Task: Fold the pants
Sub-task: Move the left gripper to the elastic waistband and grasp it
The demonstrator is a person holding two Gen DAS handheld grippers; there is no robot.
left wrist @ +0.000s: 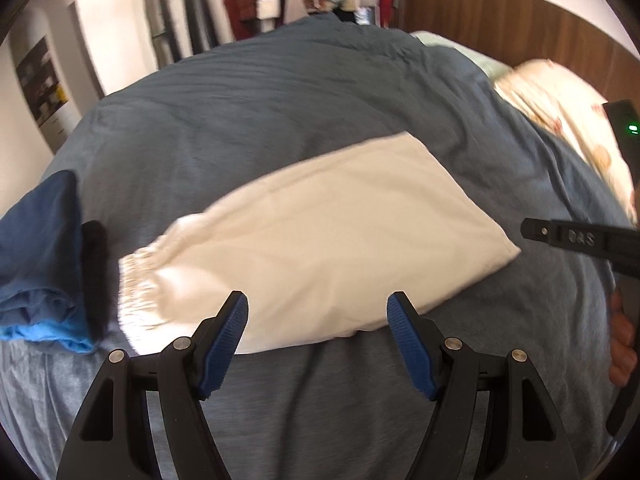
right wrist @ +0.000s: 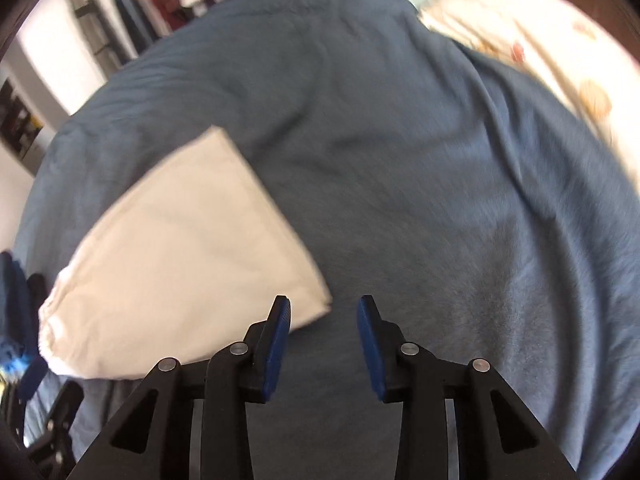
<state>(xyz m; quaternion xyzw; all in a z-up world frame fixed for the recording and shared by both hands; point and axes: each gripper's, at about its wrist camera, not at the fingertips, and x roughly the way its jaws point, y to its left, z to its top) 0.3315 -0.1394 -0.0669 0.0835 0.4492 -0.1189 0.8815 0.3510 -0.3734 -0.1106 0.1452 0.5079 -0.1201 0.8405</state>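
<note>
Cream pants lie folded into a flat rectangle on the grey-blue bed cover, with the gathered elastic waistband at the left end. My left gripper is open and empty, hovering over the pants' near edge. My right gripper is open and empty, just off the pants' right corner; the pants fill the left of the right wrist view. The right gripper's black body and the hand holding it show at the right edge of the left wrist view.
A blue folded garment with a black item beside it lies at the bed's left edge. A patterned cream pillow sits at the right, also in the right wrist view. A wooden headboard and clothes stand behind.
</note>
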